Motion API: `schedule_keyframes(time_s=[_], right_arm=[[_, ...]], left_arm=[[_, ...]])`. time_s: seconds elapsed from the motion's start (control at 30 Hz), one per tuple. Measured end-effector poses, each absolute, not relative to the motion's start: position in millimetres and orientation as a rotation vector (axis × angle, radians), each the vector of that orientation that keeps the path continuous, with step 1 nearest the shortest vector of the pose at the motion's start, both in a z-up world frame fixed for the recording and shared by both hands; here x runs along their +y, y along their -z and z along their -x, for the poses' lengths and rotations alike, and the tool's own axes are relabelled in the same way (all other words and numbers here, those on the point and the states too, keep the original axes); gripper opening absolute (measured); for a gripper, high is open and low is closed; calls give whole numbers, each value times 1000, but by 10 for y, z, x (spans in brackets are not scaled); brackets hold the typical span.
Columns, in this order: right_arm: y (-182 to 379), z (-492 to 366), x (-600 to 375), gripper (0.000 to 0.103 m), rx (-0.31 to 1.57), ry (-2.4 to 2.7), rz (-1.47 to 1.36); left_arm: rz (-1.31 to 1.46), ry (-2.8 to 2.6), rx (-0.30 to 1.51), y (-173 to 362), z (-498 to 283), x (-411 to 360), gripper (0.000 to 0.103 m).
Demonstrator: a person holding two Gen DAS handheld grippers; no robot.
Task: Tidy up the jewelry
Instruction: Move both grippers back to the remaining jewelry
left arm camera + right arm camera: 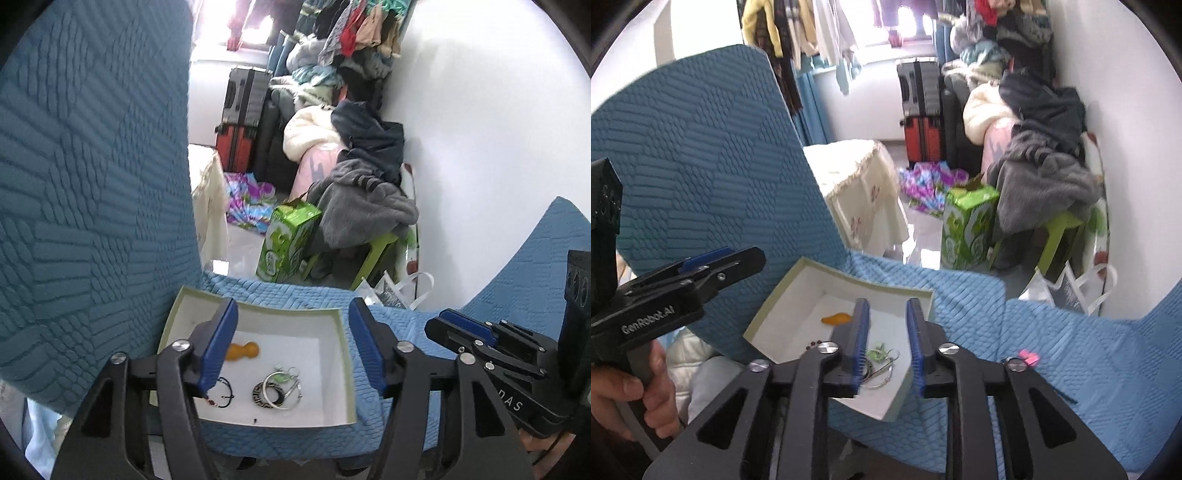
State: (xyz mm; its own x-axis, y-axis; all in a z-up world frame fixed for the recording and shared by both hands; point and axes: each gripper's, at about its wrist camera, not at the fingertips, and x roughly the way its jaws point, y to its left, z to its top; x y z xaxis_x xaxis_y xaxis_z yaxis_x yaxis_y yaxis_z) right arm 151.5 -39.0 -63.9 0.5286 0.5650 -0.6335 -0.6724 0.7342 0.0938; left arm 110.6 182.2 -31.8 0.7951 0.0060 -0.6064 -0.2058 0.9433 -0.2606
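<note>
A shallow white box (pixel 347 354) with a pale green rim sits on the blue quilted seat of a chair. Inside lie an orange piece (pixel 243 350), a dark beaded bracelet (pixel 221 395), and silver and patterned rings (pixel 275 393) with a green trinket. My left gripper (pixel 291 345) hangs open above the box, nothing between its fingers. In the right wrist view the same box (pixel 775 310) holds the orange piece (pixel 835 318) and the silver hoops (pixel 882 365). My right gripper (pixel 886 343) stands a little open over them, holding nothing. A pink clip (pixel 1028 357) lies on the seat.
The blue quilted chair back (pixel 92 184) rises at left. Beyond the seat edge are a green carton (pixel 290 240), a green stool piled with grey clothes (pixel 365 206), suitcases (pixel 243 118) and a cloth-covered table (pixel 857 184). A hand (pixel 639 398) grips the left tool's handle.
</note>
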Motion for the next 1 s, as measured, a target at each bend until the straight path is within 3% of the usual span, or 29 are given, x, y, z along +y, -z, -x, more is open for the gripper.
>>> schedule_keyframes(time_s=[0.33, 0.83, 1.0], right_arm=[[556, -1532, -978, 21, 653, -667, 152], [933, -1607, -1691, 22, 686, -560, 138], [1116, -1657, -1886, 22, 707, -528, 116]], left_arm=[[285, -93, 591, 131, -1066, 1316, 83], [300, -186, 690, 556, -1320, 767, 84], [280, -166, 677, 742, -1405, 586, 90]])
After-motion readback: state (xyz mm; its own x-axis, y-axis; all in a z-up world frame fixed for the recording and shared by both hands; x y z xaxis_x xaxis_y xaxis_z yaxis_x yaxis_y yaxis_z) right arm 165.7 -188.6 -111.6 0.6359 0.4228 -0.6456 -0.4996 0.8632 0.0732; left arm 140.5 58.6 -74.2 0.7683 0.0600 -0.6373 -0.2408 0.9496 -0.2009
